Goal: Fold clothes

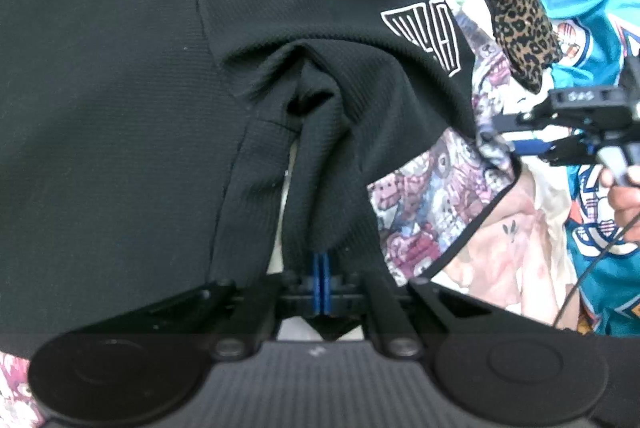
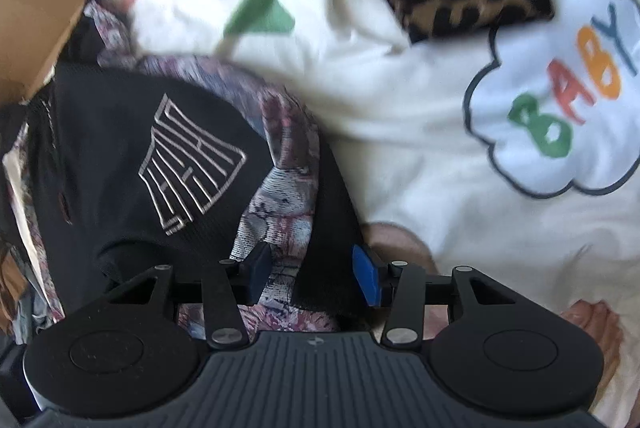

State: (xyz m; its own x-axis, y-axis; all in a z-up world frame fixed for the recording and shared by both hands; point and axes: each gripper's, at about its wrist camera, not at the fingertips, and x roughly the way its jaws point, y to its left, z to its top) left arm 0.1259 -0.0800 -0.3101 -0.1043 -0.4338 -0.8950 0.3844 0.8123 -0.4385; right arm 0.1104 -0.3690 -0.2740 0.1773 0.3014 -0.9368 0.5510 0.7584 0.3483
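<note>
Left claw (image 1: 322, 282), black shirt (image 1: 120, 108), heaped clothes (image 2: 400, 132).

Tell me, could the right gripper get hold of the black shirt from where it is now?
Probably yes. The right gripper is open, with the black shirt just ahead to its left and dark and printed cloth between its fingers. Nothing blocks it, though it might pinch the printed cloth too.

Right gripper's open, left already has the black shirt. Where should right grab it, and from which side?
Probably the free black edge lying between the open right gripper fingers, over the patterned cloth. Come straight ahead and down; the edge already runs through the gap. The left gripper pinches another fold.
</note>
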